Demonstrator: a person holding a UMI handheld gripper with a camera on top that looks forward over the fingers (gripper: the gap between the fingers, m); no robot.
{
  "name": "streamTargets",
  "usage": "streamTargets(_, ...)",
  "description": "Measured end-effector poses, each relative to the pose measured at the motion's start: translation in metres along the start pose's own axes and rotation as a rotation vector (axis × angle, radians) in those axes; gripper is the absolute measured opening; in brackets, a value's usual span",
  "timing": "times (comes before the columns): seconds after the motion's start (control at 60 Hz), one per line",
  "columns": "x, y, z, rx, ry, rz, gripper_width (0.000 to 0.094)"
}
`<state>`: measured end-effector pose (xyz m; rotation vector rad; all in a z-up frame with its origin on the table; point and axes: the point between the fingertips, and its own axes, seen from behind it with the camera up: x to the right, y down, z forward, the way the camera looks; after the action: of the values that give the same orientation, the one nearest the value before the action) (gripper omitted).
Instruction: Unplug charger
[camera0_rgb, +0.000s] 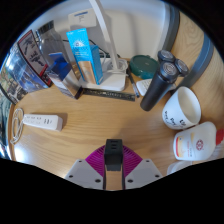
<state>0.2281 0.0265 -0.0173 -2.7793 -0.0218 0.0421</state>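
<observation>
Wooden bench (110, 125) fills most of the view, with clutter along its far side and the near half mostly bare wood. Gripper (115, 165) sits low over the near edge. The fingers are apart, with the magenta pads (95, 160) facing each other across a gap. Nothing from the bench is held between them, only a dark block of the gripper's own body at the centre. Largest item is a blue and white carton (83, 55), upright, well beyond the fingers and a bit left. Right of it is a black electric shaver (160, 82), leaning with its head up and away. A white mug (182, 108) lies on its side just beside the shaver's lower end, mouth toward the camera. Nearer and further right is a white container with a red label (196, 143), tilted, close to the mug; can't tell if they touch. Off to the left, a white tube (42, 121) lies flat on the wood, well apart from the rest. A dark flat strip (105, 94) lies on the bench in front of the carton. The charger (114, 66) looks like the small white block just right of the carton, behind the strip, far ahead of the fingers and not touched. Can't tell what it is plugged into. A white cable (100, 18) arcs above it at the back.
</observation>
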Motion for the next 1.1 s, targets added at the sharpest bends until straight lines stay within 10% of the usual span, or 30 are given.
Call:
streamTargets(0.283, 0.002, -0.009, 0.005, 0.078, 0.029, -0.054, 0.0328)
streamTargets(0.483, 0.005, -0.019, -0.028, 0.158, 0.057, -0.022, 0.0857)
streamTargets(0.85, -0.086, -0.023, -0.196, 0.58, 0.029, 0.057, 0.0856)
streamTargets(1.1, -0.179, 0.048, -0.211, 0.606, -0.013, 0.019, 0.0865)
